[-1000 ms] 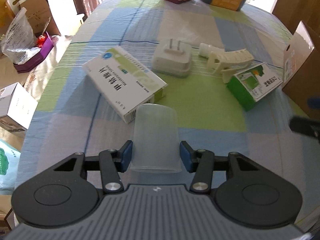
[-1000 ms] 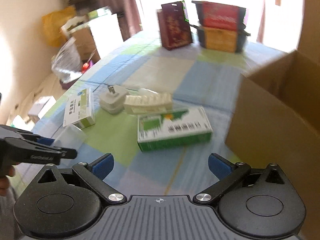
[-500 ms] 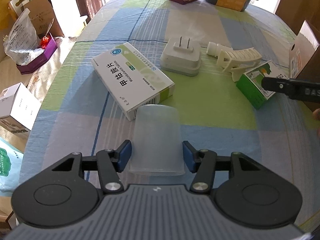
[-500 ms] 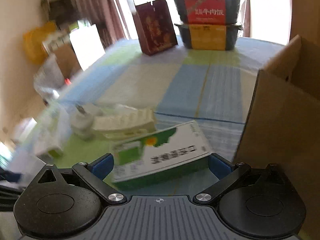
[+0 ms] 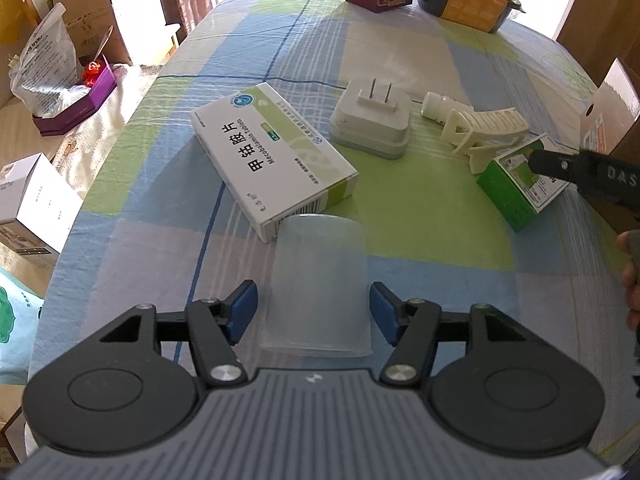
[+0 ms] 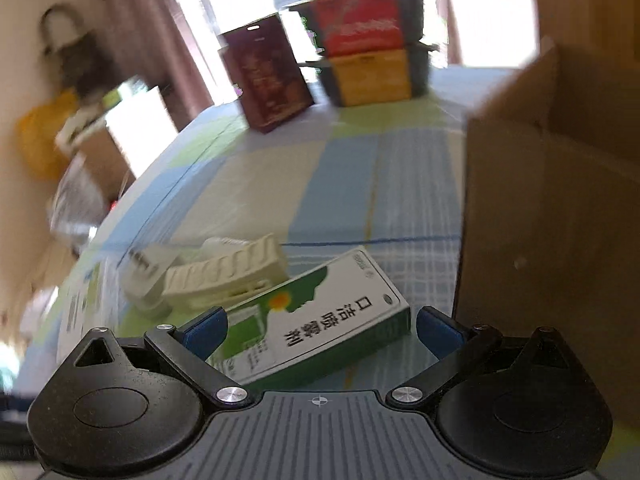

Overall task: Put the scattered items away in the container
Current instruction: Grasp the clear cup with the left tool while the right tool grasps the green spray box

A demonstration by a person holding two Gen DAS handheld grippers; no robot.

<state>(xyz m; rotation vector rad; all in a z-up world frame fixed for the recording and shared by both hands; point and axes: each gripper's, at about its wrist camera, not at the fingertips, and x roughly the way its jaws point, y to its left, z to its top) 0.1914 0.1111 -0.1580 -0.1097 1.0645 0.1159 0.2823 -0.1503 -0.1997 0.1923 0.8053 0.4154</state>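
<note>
The left claw (image 5: 312, 312) points forward and low over the counter (image 5: 420, 248), its blue fingertips (image 5: 242, 312) spread apart with a gap at each side. The right claw (image 6: 322, 326) is spread wide too, tilted down; in the left wrist view its black finger reaches in from the right edge, with part of a hand (image 5: 632, 280) behind.

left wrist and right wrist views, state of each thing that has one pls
left hand-held gripper: open, astride the cup
plastic cup: upside down on the table, ungripped
right hand-held gripper: open, around the green box
green box: flat, closed
white box: flat, closed
charger: prongs up
white clip: on its side
cardboard box: open
</note>
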